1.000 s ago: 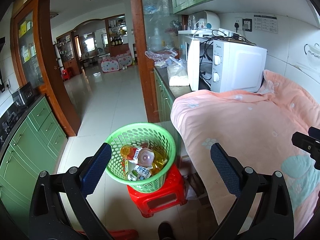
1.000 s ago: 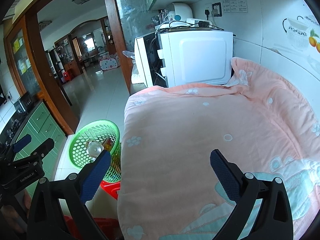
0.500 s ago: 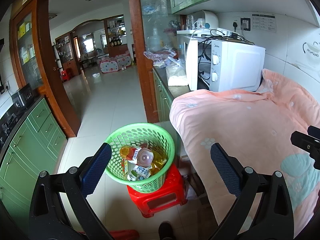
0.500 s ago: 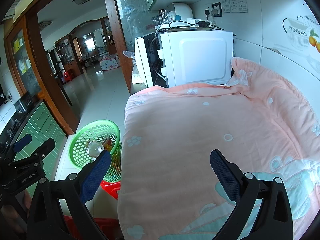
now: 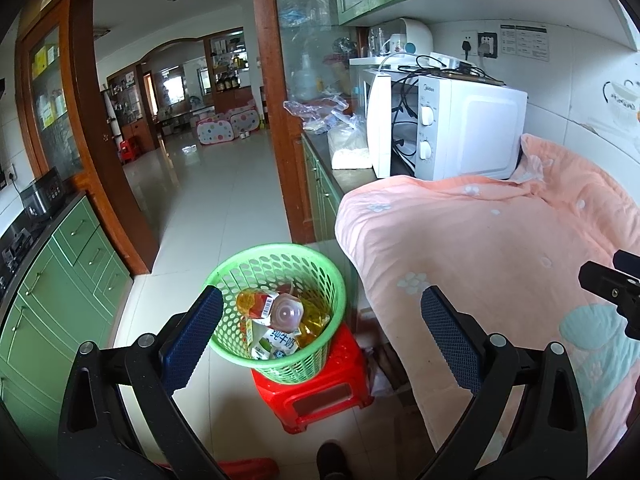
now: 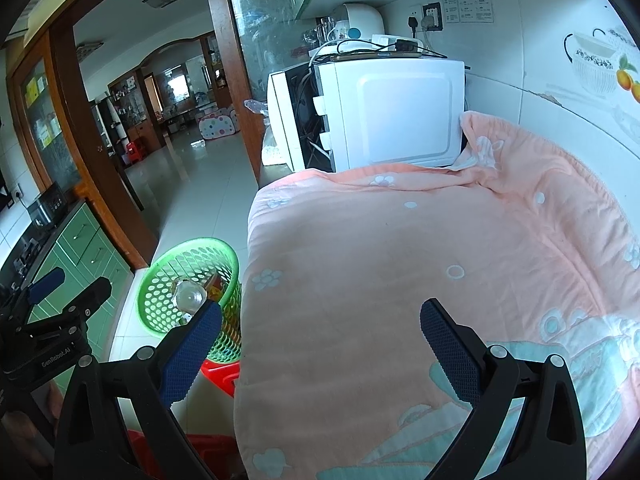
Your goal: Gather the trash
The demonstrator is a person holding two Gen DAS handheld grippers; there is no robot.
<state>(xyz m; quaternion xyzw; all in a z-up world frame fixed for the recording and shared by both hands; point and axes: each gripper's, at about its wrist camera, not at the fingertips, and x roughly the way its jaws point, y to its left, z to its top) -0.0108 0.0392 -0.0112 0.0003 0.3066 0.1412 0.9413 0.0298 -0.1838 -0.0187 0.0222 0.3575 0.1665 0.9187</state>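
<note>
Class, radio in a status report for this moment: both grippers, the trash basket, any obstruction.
Left gripper open, empty. Right gripper open, empty, over the peach flowered cloth. Green perforated plastic basket on red plastic stool, holding bottles and cartons. Nothing blocking the basket.

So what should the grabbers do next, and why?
Probably just pull back and finish. Both the left gripper and the right gripper are open and empty, the pink cloth shows no trash left, and the bottles and cartons already sit in the green basket.
</note>
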